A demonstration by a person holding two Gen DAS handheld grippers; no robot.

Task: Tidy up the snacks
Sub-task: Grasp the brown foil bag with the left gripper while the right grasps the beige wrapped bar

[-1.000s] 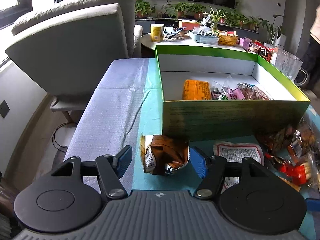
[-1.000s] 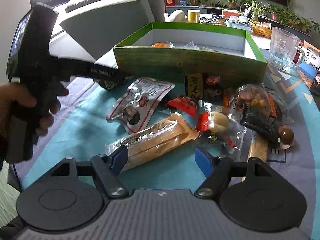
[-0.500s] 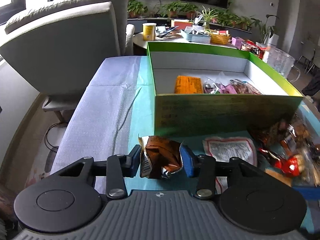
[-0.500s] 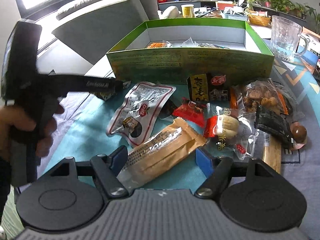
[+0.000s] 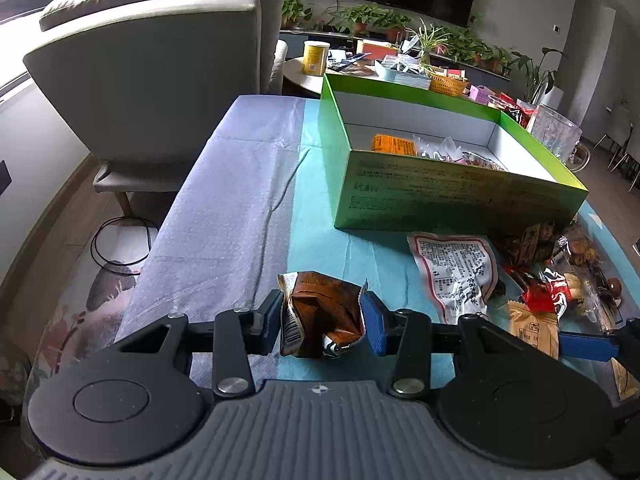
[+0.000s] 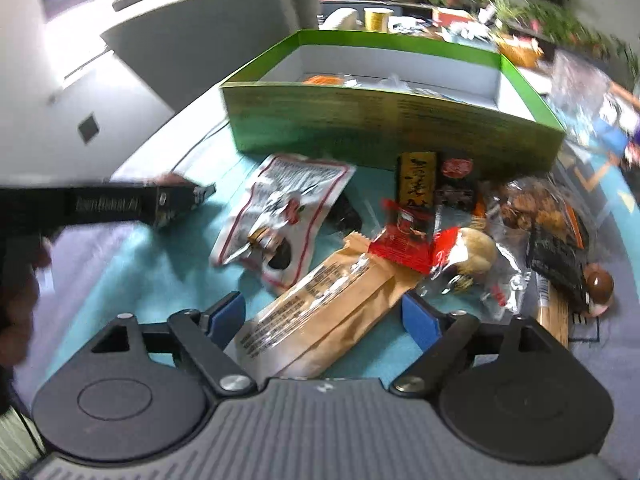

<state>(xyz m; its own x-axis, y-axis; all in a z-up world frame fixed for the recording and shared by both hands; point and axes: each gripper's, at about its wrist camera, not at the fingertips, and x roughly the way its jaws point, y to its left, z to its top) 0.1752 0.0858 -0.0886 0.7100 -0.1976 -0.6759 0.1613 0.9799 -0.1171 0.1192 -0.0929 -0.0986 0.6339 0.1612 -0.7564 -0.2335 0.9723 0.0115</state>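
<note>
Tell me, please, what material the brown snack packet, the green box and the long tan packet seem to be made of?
Brown snack packet: probably foil-lined plastic film; it is crinkled, with a silvery inside at the torn edge.
Green box: likely glossy printed cardboard; stiff straight walls, white inside.
Long tan packet: looks like kraft paper, matte, though its shiny clear ends suggest plastic.
</note>
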